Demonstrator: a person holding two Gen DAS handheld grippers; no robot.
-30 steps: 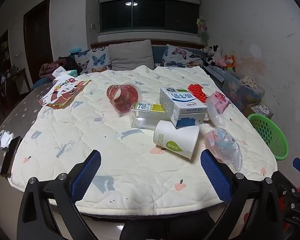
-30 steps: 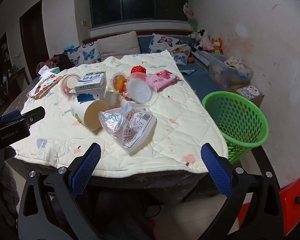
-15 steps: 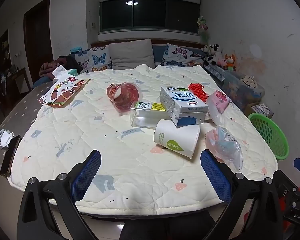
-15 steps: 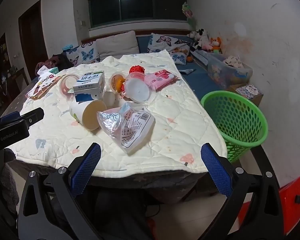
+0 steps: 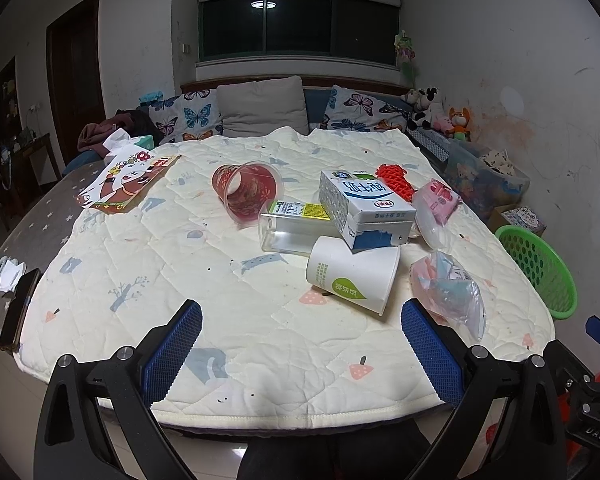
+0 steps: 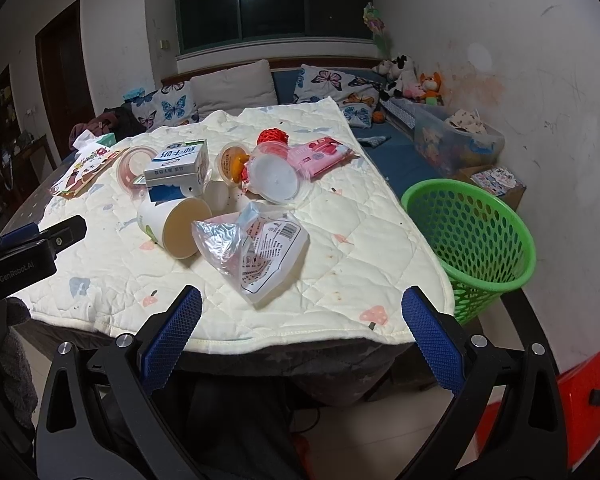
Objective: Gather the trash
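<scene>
From your left wrist view, your left tongs (image 5: 300, 354) are spread wide and hold nothing, hovering over the near edge of the desk (image 5: 28, 216) with its quilted cover (image 5: 228, 304). The trash lies in a cluster right of centre: a white paper cup (image 5: 354, 280) on its side, nearest to you; a milk carton (image 5: 364, 208) just behind it, resting on a clear plastic box (image 5: 292, 228); a red plastic cup (image 5: 246, 192) tipped over to the far left of these. A crumpled plastic bag (image 5: 450, 292) sits near the right pad.

From your right wrist view, your right tongs (image 6: 300, 336) are also wide and empty, at the near edge. The plastic bag (image 6: 256, 248) lies just ahead, touching the paper cup (image 6: 172, 222). A pink packet (image 6: 318, 154) lies further back. The green basket (image 6: 476, 236) stands on the right beside the desk.
</scene>
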